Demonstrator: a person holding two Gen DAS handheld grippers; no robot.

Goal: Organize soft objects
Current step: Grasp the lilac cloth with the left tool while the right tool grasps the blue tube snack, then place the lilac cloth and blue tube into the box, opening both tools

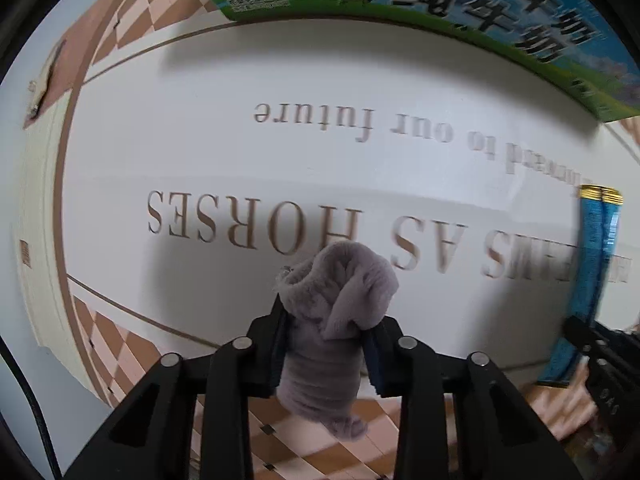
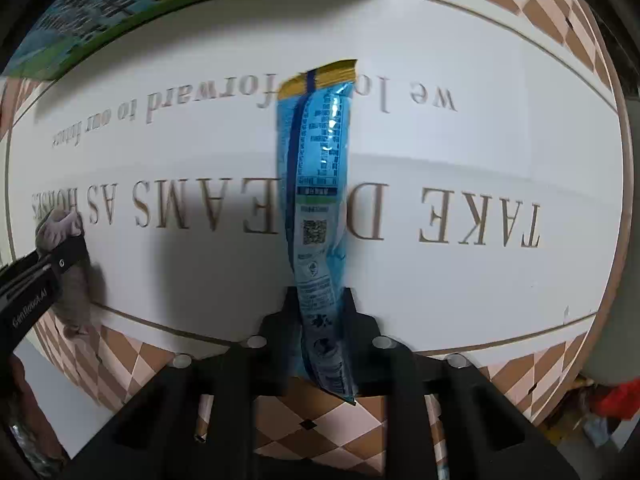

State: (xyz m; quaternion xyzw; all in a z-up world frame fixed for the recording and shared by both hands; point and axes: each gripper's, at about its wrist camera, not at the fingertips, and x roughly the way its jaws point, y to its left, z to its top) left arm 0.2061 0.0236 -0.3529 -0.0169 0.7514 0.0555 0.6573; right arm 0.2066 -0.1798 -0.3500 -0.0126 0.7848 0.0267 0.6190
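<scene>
A grey sock (image 1: 340, 320), bunched and fuzzy, sat clamped between the fingers of my left gripper (image 1: 330, 344), held above the white mat (image 1: 200, 152) printed with brown lettering. My right gripper (image 2: 320, 320) was closed on one long blue snack packet (image 2: 318, 208), its gold-sealed end pointing away from me over the same mat. A green and blue carton (image 1: 440, 4) lay along the mat's far edge, its shadow falling across the white surface. Nothing stood between either gripper and the mat. From the left camera, the packet hung at the far right beside a patch of peach cloth (image 1: 560, 408). I counted one sock, one packet, one carton and one mat, bordered by brown checkered tiles (image 2: 312, 424).
</scene>
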